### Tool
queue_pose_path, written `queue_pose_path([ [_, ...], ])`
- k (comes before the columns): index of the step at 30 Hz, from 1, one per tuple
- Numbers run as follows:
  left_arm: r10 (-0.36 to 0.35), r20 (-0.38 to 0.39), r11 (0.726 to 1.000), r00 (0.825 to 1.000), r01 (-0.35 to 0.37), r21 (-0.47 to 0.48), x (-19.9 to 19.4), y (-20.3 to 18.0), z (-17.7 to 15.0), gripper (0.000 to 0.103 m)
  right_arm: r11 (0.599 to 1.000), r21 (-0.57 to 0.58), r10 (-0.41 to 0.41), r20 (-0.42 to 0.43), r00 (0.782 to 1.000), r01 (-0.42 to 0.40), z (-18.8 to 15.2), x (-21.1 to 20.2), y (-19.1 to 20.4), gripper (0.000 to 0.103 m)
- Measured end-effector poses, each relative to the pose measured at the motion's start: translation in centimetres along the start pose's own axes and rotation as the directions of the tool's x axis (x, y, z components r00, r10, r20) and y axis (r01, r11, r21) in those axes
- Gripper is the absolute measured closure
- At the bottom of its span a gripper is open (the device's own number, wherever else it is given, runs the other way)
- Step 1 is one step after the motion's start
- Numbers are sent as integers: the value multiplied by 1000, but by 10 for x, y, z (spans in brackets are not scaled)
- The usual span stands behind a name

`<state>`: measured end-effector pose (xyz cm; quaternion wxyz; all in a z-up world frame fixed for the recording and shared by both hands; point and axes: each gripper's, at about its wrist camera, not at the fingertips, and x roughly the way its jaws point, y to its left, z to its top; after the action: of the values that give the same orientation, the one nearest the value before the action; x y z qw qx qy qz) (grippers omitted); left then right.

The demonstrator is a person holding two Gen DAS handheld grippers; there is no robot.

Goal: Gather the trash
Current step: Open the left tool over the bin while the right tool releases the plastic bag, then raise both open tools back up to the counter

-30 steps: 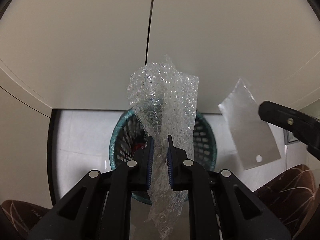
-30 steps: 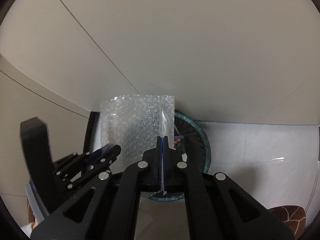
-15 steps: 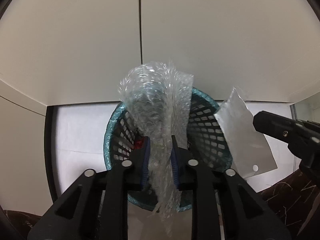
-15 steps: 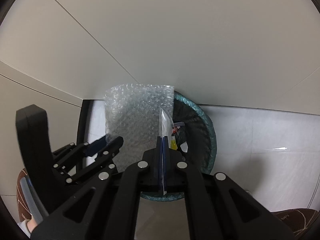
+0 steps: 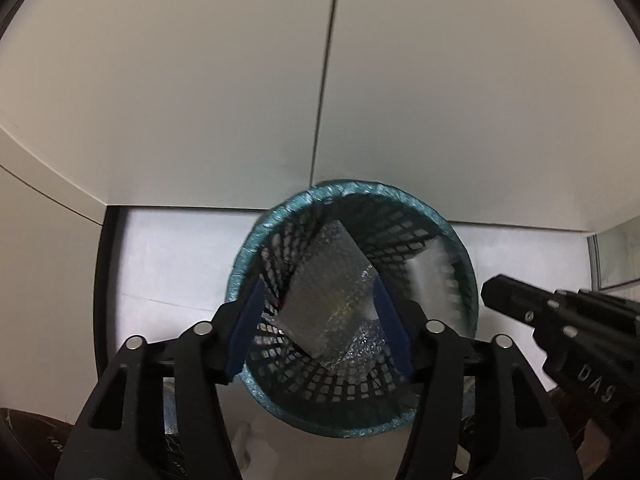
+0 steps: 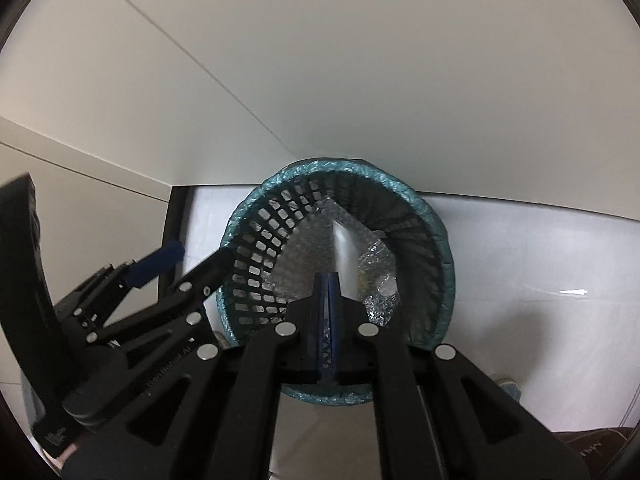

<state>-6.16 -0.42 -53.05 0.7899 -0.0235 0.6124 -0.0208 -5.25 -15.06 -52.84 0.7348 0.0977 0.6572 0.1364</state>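
A black mesh waste basket with a teal liner rim stands on the floor against the wall. A sheet of bubble wrap lies inside it. My left gripper is open and empty, fingers spread over the basket mouth. My right gripper is shut on a clear plastic bag that hangs into the basket; the bag shows blurred in the left wrist view. The left gripper also shows at the left of the right wrist view.
Cream wall panels rise behind the basket. The floor is pale tile. A dark vertical edge runs left of the basket. Brown patterned slippers are at the bottom corners.
My left gripper opened and the bubble wrap dropped into the basket. Both grippers moved closer over the basket, and the plastic bag came down into its mouth.
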Motion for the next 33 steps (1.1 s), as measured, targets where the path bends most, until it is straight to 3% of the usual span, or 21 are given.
queue_pose_path([
  [2,9,11,1000,1000,-9,-2,-1,1,0,40,1000,-6,-2,-4,1000,2,0,0,2,96],
  [6,22,16,1000,1000,-22,11,-1,1,3,39,1000,15,-4,13,1000,4,-1,-3,-2,75],
  [11,22,34,1000,999,-22,2,-9,5,6,38,999,25,-43,51,998,42,1,-16,-6,63],
  [16,11,52,1000,999,-10,-21,-35,10,9,37,997,18,-76,121,990,74,1,-51,-2,47],
  [19,23,69,1000,997,-22,-13,-53,10,11,35,997,38,-71,156,985,66,1,-74,-1,30],
  [23,25,93,1000,995,-25,5,-78,6,10,29,993,13,-120,197,973,120,-3,-105,5,24],
  [27,-21,116,1000,993,20,10,-111,5,12,20,989,18,-147,260,954,148,-7,-145,9,19],
  [33,-22,216,999,976,13,44,-175,-7,25,8,985,3,-164,357,919,175,-2,-210,20,17],
])
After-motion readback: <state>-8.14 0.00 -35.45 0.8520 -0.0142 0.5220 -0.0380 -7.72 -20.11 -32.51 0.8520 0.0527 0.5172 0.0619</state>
